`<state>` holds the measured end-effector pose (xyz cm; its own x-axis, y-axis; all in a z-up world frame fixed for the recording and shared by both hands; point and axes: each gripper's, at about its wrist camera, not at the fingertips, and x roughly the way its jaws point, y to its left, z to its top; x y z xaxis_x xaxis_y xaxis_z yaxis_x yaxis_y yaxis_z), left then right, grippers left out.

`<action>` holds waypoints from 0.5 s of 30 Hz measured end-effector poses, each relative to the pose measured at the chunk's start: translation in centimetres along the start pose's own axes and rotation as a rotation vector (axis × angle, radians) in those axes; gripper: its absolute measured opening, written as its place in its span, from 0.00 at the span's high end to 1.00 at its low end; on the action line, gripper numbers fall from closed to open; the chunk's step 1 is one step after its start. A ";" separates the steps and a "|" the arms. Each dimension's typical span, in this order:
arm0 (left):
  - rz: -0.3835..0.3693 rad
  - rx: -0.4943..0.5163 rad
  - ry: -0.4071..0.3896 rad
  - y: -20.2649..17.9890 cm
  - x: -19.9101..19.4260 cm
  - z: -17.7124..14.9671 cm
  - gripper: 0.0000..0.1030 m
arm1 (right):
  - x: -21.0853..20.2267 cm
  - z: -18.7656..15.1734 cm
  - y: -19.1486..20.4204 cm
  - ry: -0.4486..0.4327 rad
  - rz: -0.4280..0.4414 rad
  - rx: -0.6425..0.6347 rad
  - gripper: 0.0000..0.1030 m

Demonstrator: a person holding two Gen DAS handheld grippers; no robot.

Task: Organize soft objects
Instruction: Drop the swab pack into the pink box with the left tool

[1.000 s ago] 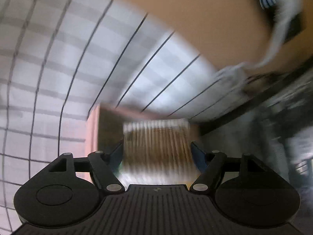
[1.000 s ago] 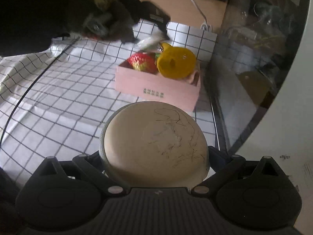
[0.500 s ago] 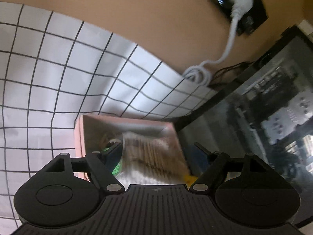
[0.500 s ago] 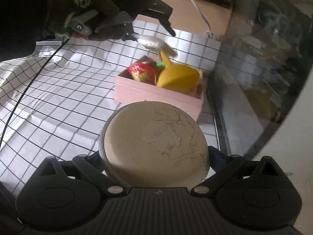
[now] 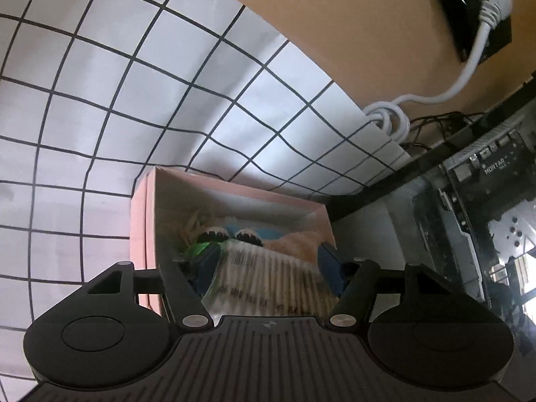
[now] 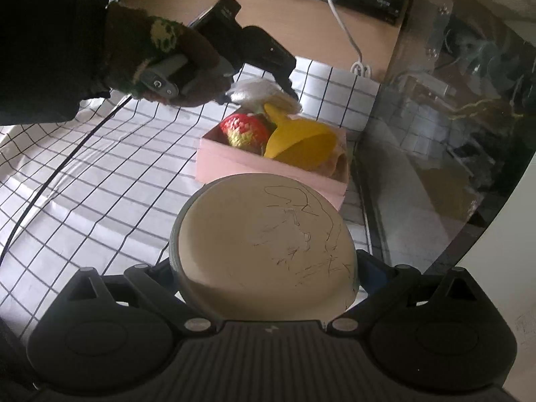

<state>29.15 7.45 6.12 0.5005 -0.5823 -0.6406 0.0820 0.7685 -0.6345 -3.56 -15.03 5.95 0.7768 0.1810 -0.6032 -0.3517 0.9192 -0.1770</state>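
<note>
L hand-held gripper (image 5: pixel 268 263) grips ribbed plush (image 5: pixel 271 278) over pink box (image 5: pixel 144 227); R hand-held gripper (image 6: pixel 264 264) clamps beige disc (image 6: pixel 264 248) near box.

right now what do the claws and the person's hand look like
Both claws, left claw and right claw, are matte black with ribbed bodies, round side discs, silver pivot screws and blue finger pads. The left hand wears a dark glove with a yellow-green patch, dark sleeve.

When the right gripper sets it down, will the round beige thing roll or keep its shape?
The round beige cushion probably will not roll: its broad face looks flat. It is likely soft yet springy, since it keeps a full disc shape between the right gripper fingers. It seems light, but that is uncertain.
</note>
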 end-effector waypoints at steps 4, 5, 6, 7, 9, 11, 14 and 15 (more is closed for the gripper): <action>-0.058 0.014 -0.088 -0.6 -3.2 0.9 0.34 | 0.1 1.2 -0.5 -0.039 -0.003 0.000 0.03; -0.072 0.008 -0.114 -0.6 -4.3 1.2 0.34 | 0.2 1.6 -0.5 -0.047 -0.004 0.001 0.03; -0.076 0.001 -0.138 -0.6 -5.3 1.3 0.34 | 0.3 2.1 -0.7 -0.054 -0.006 0.000 0.03; -0.074 -0.004 -0.149 -0.6 -6.1 1.3 0.34 | 0.5 2.6 -0.9 -0.062 -0.009 -0.001 0.03; -0.069 -0.006 -0.136 -0.5 -7.0 0.9 0.34 | 0.8 4.0 -1.4 -0.086 -0.019 0.004 0.03; -0.079 -0.003 -0.091 -0.3 -6.8 -0.6 0.36 | 1.4 5.7 -2.0 -0.110 -0.028 0.017 0.03; -0.096 -0.025 -0.027 0.6 -5.3 -2.4 0.40 | 2.9 9.6 -3.6 -0.152 -0.028 0.065 0.03; -0.112 -0.037 -0.045 1.0 -5.1 -2.6 0.40 | 3.5 10.7 -4.2 -0.158 -0.023 0.077 0.03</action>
<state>24.44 10.51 7.63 0.5286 -0.6504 -0.5455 0.1081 0.6890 -0.7167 6.28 -14.47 12.90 0.8590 0.2068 -0.4684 -0.2963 0.9468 -0.1254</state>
